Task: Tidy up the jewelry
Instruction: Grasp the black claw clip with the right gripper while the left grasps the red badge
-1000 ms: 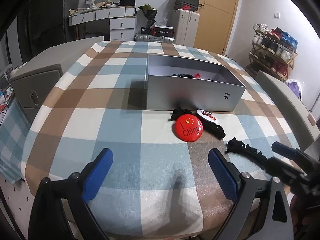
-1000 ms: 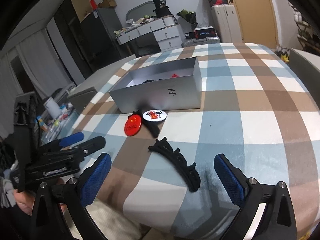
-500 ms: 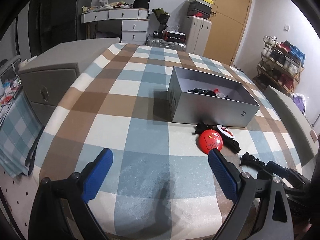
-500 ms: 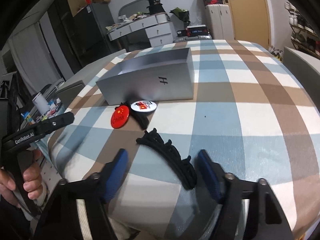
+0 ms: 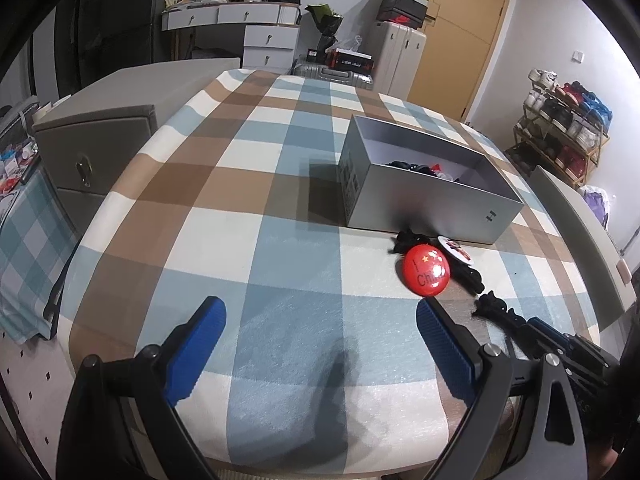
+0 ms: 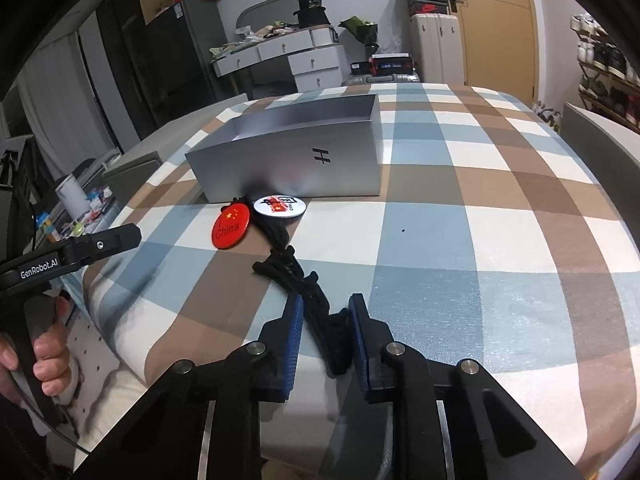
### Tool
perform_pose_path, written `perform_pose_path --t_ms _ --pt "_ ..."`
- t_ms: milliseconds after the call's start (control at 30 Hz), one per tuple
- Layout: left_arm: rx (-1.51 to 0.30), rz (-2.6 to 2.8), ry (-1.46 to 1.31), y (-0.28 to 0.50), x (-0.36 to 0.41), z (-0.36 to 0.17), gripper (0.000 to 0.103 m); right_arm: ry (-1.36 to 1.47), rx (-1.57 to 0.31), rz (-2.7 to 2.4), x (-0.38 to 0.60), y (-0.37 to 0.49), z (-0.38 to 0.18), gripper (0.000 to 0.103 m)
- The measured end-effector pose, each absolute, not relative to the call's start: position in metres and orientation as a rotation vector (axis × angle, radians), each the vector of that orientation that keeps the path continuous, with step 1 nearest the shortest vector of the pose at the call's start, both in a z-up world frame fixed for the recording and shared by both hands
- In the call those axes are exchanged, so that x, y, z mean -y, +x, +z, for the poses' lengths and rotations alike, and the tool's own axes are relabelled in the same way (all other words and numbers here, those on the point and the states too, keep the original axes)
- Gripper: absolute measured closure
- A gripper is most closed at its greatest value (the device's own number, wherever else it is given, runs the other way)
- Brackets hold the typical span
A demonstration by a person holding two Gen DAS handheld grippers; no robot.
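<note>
Nearest my right camera, the right gripper (image 6: 325, 336) has narrowed sharply: a second ago its blue pads stood wide apart either side of the black toothed plastic hair claw (image 6: 304, 292), and now they bracket its near end with only a sliver of gap left. I cannot tell whether the pads are pressing it yet; the claw lies flat on the checked blue, brown and white tablecloth (image 6: 460, 240), so I judge the grasp as closing, not secured, and the lift as not begun.

My left gripper (image 5: 320, 344) hangs wide open over bare cloth and holds nothing; its view has swung left since a second ago, so the goods now sit off to its right. I take that as the left hand standing clear.

Just beyond the claw lie the round red badge with the flag and "China" lettering (image 6: 231, 227), the round white badge with red print (image 6: 280, 206), and a second black hair clip (image 6: 276, 232) partly under them, all unmoved. Farther back, touching none of them, stands the open grey cardboard box (image 6: 296, 164), which already holds some dark and red pieces (image 5: 420, 168). It is the likely destination, and three items would remain after this one.
</note>
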State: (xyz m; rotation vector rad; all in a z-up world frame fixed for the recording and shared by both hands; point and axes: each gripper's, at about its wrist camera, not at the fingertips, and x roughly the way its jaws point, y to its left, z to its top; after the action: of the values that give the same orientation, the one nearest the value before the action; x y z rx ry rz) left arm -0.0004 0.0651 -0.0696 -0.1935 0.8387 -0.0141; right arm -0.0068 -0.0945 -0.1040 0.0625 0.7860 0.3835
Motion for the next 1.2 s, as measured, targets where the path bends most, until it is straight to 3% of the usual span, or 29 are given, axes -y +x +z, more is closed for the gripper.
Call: perform_pose_path --t_ms 133,300,1200 --pt "-0.856 -0.016 -0.211 0.000 -0.067 -0.073 0.010 0.059 -0.775 0.395 0.093 -0.009 -0.102 0.084" --pt "-0.876 -0.046 -0.218 0.005 -0.063 -0.073 0.010 0.110 -0.752 0.417 0.097 -0.009 -0.095 0.097" --pt "-0.952 -0.150 -0.105 0.049 -0.017 -0.077 0.010 0.293 -0.646 0.423 0.150 0.001 -0.080 0.097"
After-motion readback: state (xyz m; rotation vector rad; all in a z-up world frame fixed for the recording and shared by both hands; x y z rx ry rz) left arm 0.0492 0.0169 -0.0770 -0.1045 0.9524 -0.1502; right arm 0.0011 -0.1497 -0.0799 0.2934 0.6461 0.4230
